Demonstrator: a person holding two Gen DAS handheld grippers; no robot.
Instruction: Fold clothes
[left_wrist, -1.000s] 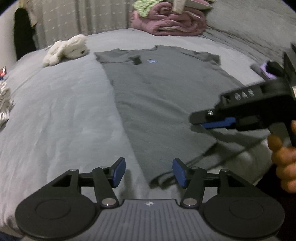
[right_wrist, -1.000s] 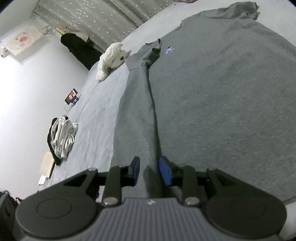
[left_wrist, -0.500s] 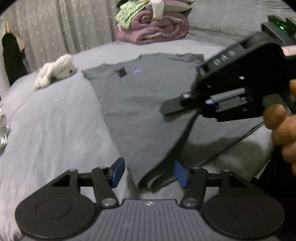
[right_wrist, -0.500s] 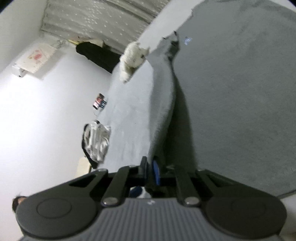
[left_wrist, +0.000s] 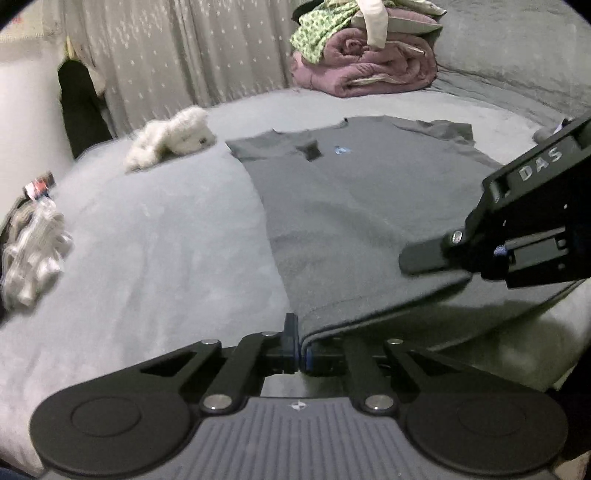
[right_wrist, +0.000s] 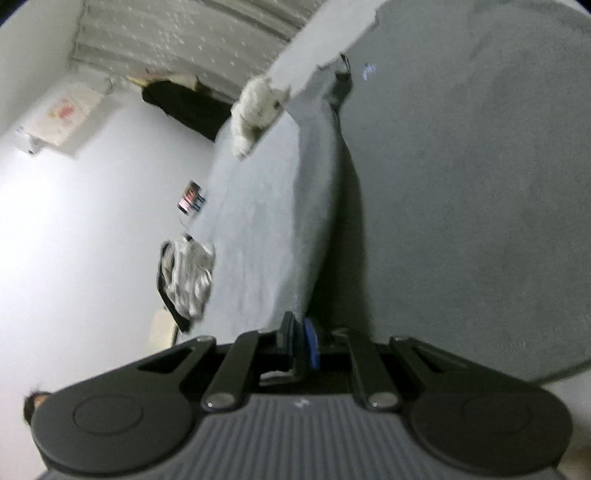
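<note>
Tool jaws on both sides are clenched on the hem of the grey T-shirt (left_wrist: 354, 206) spread on the bed (left_wrist: 166, 240), left tool (left_wrist: 300, 350) having just closed, right tool (right_wrist: 300, 345) likewise pinching, probably so the bottom edge lifts evenly for folding.

Bed (left_wrist: 155, 236), grey cover; dotted curtain (left_wrist: 177, 55) behind; white wall (right_wrist: 74, 221); poster (right_wrist: 62, 118); folded blankets (left_wrist: 362, 62) at far side.

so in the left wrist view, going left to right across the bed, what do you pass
crumpled white garment → white plush toy → grey t-shirt → right gripper over the shirt's right side
</note>
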